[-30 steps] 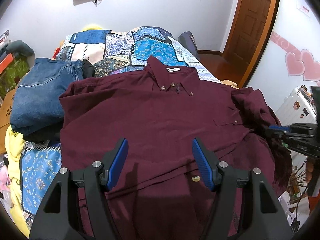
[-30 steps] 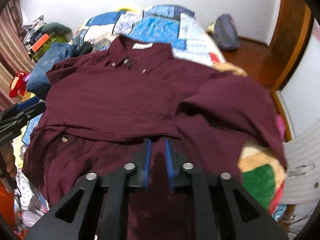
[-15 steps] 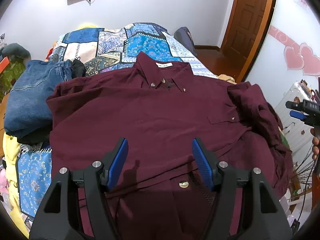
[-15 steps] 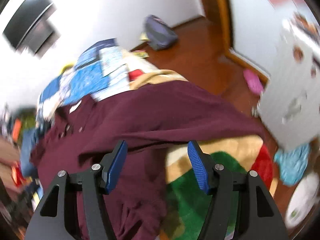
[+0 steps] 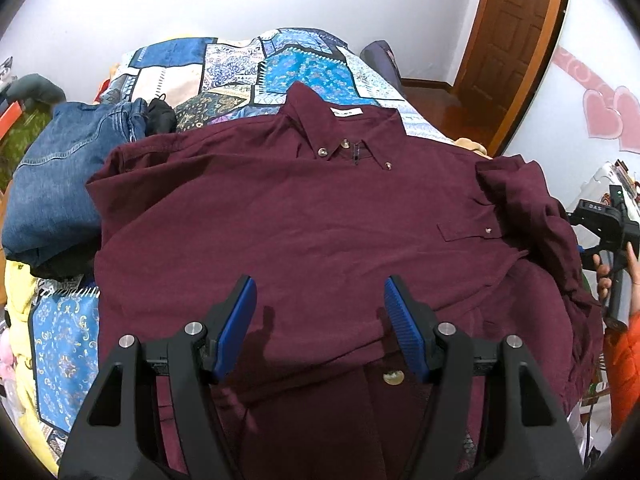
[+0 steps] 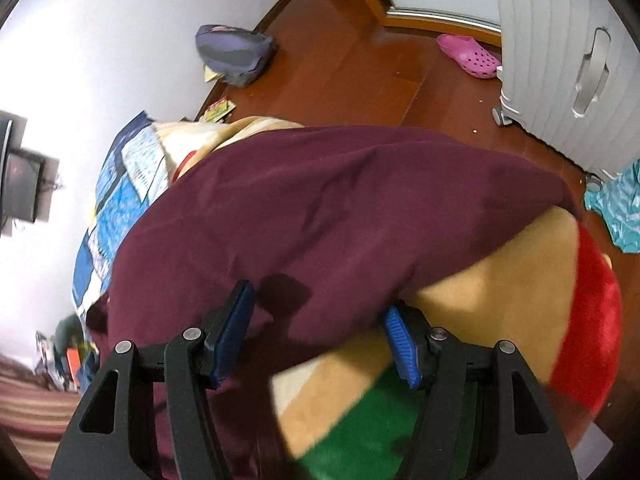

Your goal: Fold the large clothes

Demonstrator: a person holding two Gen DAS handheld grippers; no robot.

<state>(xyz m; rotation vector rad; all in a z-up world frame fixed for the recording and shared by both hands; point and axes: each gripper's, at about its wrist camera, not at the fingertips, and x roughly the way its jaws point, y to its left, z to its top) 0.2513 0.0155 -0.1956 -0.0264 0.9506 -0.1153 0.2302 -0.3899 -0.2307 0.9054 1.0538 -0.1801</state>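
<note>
A large maroon button-up shirt [image 5: 320,232] lies face up on the bed, collar far, lower part folded up. My left gripper [image 5: 320,320] is open and empty just above the shirt's lower middle. My right gripper [image 6: 318,332] is open, its jaws either side of the shirt's right sleeve [image 6: 340,208], which hangs over the bed's side. In the left wrist view the right gripper's body [image 5: 604,224] shows at the far right, beside the bunched sleeve [image 5: 532,208].
Blue jeans [image 5: 52,176] are piled left of the shirt on a patchwork quilt [image 5: 256,68]. A plush blanket [image 6: 460,320] in tan, red and green lies under the sleeve. A white suitcase [image 6: 568,52], a pink clog [image 6: 468,56] and a grey bag [image 6: 234,54] stand on the wooden floor.
My right gripper let go of the shirt's lower edge, opened, and swung right and down to the hanging sleeve. My left gripper drifted slightly closer over the shirt and stayed open.
</note>
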